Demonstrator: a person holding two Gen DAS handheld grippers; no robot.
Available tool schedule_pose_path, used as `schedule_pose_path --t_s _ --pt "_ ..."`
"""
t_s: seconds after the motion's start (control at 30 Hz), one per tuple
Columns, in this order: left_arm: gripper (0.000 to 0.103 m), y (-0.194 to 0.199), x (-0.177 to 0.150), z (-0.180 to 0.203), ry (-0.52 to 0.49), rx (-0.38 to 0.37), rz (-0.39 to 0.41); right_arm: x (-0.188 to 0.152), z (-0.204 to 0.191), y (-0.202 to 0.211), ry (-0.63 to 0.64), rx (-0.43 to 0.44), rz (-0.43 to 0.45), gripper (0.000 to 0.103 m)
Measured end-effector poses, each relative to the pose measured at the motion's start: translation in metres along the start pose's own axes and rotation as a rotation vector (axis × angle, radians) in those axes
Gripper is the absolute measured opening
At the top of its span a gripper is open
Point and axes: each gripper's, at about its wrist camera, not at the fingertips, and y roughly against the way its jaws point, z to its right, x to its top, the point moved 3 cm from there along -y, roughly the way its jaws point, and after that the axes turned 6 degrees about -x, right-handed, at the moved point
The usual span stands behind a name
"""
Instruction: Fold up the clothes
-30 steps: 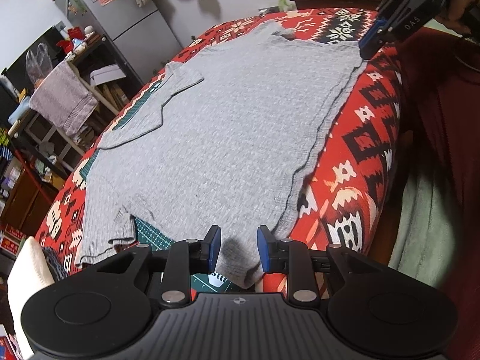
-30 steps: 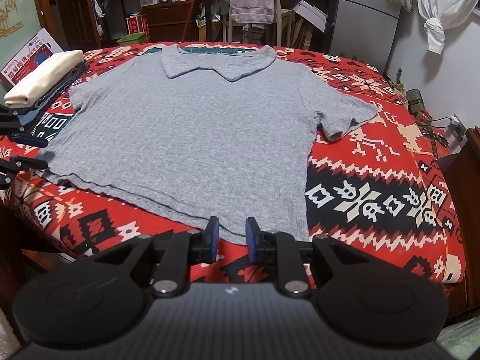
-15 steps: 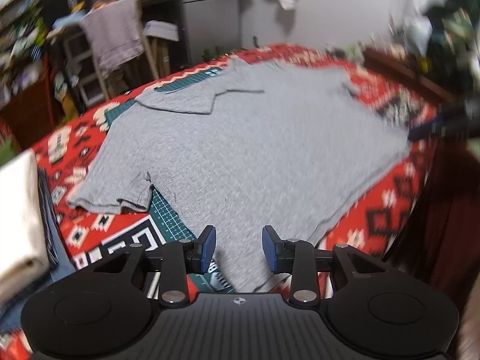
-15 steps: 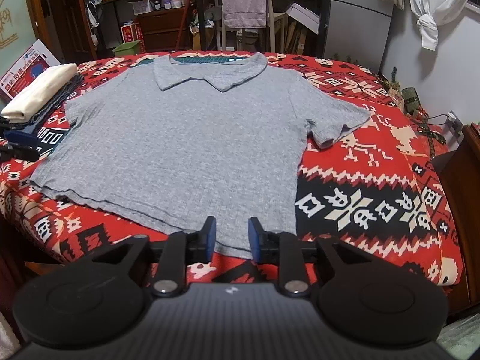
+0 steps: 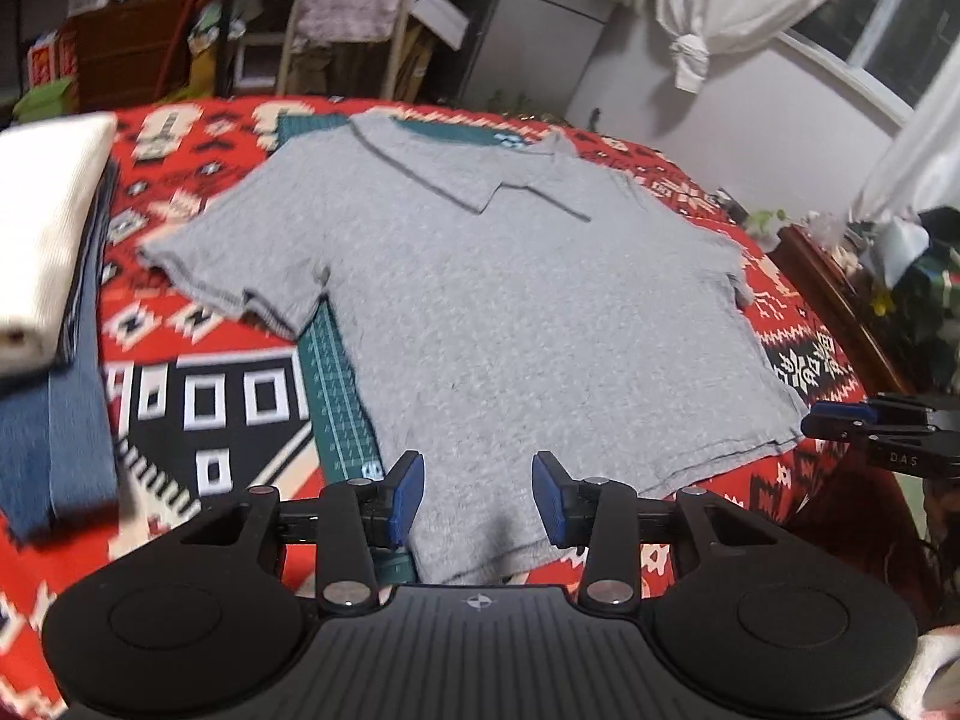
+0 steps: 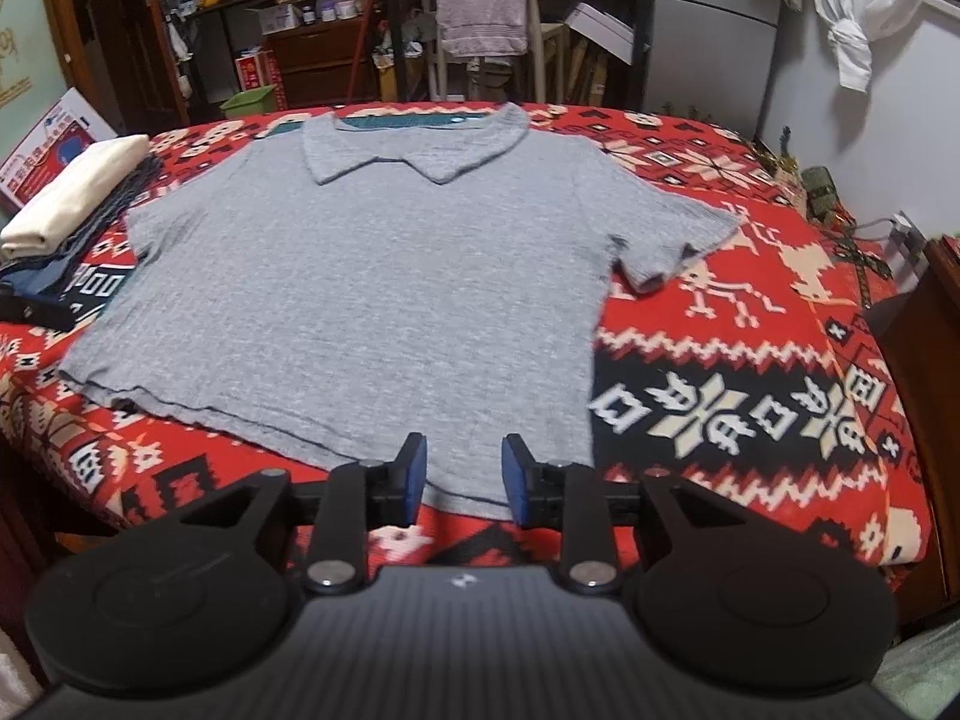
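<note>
A grey polo shirt [image 5: 510, 312] [image 6: 372, 294] lies spread flat, collar at the far side, on a table covered with a red patterned cloth [image 6: 750, 360]. My left gripper [image 5: 477, 498] hovers open over the shirt's near left hem corner, nothing between its fingers. My right gripper [image 6: 463, 480] is open above the near right part of the hem, also empty. In the left wrist view the right gripper [image 5: 840, 426] shows at the right edge beside the hem corner.
A stack of folded clothes, cream on top of blue [image 5: 42, 240] [image 6: 66, 198], sits at the table's left side. A green cutting mat [image 5: 336, 396] shows under the shirt. Shelves, a chair with a draped towel [image 6: 480, 0] and a fridge stand behind.
The left gripper swung round from the table's side to face the collar, and its jaws widened a little. The right gripper stayed over the hem and opened slightly.
</note>
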Motion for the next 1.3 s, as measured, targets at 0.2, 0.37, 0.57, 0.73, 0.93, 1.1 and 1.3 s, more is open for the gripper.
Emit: schedule_pose_path --t_s 0.2,0.37,0.57,0.73,0.93,1.1,1.3 --pt "0.039 0.001 -0.012 -0.015 0.090 -0.003 -0.042 -0.001 0.020 -0.004 -0.033 -0.021 -0.027 0.031" --pt "0.039 0.001 -0.019 -0.026 0.152 0.013 -0.061 -0.002 0.028 -0.007 -0.049 -0.033 -0.035 0.032" --pt "0.033 -0.006 -0.020 -0.023 0.157 -0.007 -0.076 -0.003 0.037 -0.009 -0.078 -0.047 -0.040 0.033" --pt "0.022 -0.009 -0.018 -0.025 0.158 -0.003 -0.085 -0.005 0.049 -0.010 -0.125 -0.033 -0.070 0.033" --pt "0.016 -0.011 -0.017 -0.027 0.183 -0.005 -0.087 -0.006 0.051 -0.019 -0.140 0.000 -0.092 0.033" --pt "0.016 -0.013 -0.015 -0.022 0.156 0.010 -0.091 -0.005 0.049 -0.032 -0.157 0.038 -0.129 0.031" --pt "0.004 -0.015 -0.014 -0.025 0.164 0.022 -0.104 -0.001 0.047 -0.032 -0.158 0.056 -0.128 0.004"
